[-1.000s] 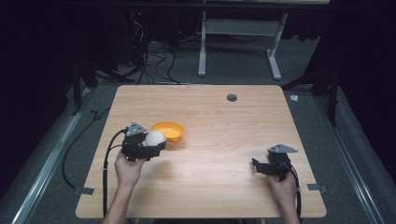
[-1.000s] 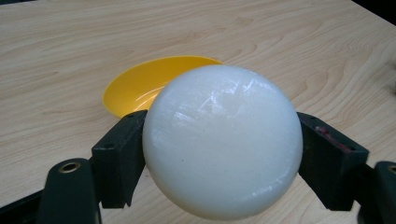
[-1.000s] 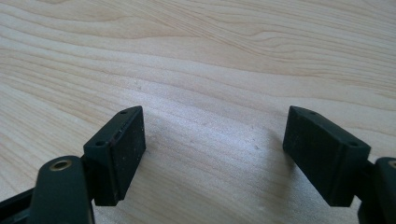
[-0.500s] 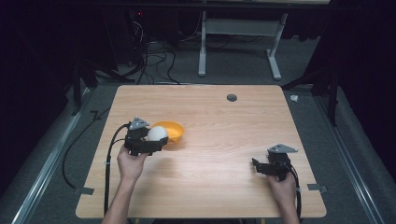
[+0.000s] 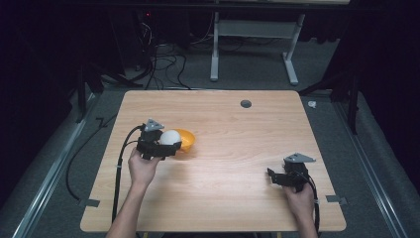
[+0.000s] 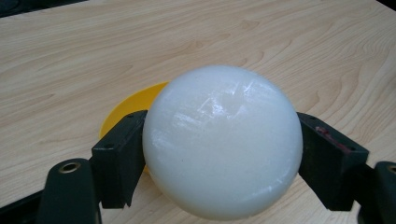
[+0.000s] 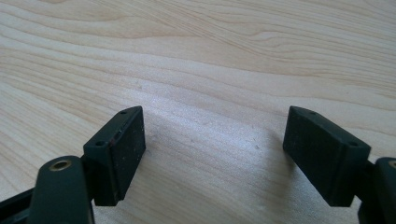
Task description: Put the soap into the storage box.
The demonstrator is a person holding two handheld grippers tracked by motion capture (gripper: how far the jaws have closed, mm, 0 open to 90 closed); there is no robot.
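Left gripper (image 5: 166,144), at 9 o'clock on the desk (image 5: 237,129): fingers (image 6: 119,156) clamped on either side of a white ball (image 6: 222,140), which is carried clear of the desk. Orange bowl (image 5: 185,140): just beyond the ball, toward 3 o'clock of the gripper, partly hidden behind it in the left gripper view. Step in hand, as judged: carrying the ball at the bowl, whether toward it or away cannot be told. Next move, if placing: centre the ball over the bowl, lower, then part the fingers. Right gripper (image 5: 278,178), at 4 o'clock: fingers spread wide, nothing between them, resting low over bare wood.
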